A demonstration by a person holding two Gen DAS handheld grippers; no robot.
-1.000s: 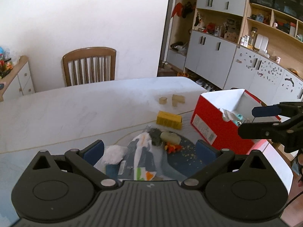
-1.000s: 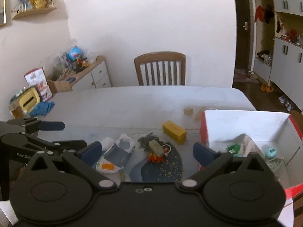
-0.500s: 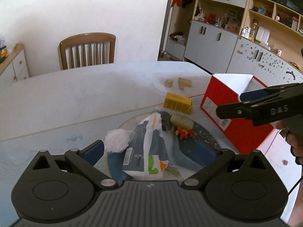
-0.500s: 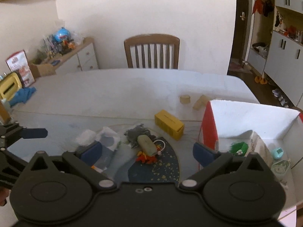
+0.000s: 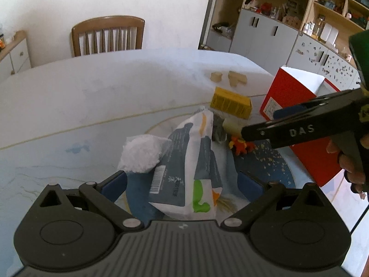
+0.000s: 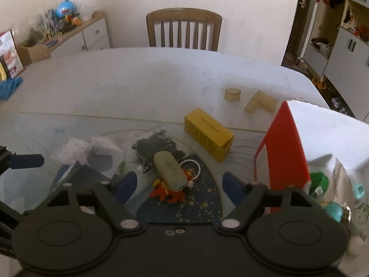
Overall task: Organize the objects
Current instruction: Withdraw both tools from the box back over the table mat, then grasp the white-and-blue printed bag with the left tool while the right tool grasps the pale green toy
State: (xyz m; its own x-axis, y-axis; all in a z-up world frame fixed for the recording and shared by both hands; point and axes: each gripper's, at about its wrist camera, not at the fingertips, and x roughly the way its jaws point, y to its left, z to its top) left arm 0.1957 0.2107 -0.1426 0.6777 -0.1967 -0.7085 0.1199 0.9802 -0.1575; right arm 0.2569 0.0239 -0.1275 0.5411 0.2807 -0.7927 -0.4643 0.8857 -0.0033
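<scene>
A round dark blue mat holds a pile: a grey-white snack pouch, a white fluffy wad, a dark grey bag, a pale oblong case and an orange toy. My left gripper is open, its pads on either side of the pouch. My right gripper is open just above the oblong case and orange toy; it also shows in the left wrist view. A red box with white inside stands to the right and holds several small items.
A yellow carton lies behind the mat. Two pale wooden blocks sit further back. A wooden chair stands at the far table edge. Cabinets and shelves line the right wall; a sideboard is at the left.
Both grippers have moved forward and down toward the pile on the mat. The right gripper has swung left from over the red box to over the oblong case.
</scene>
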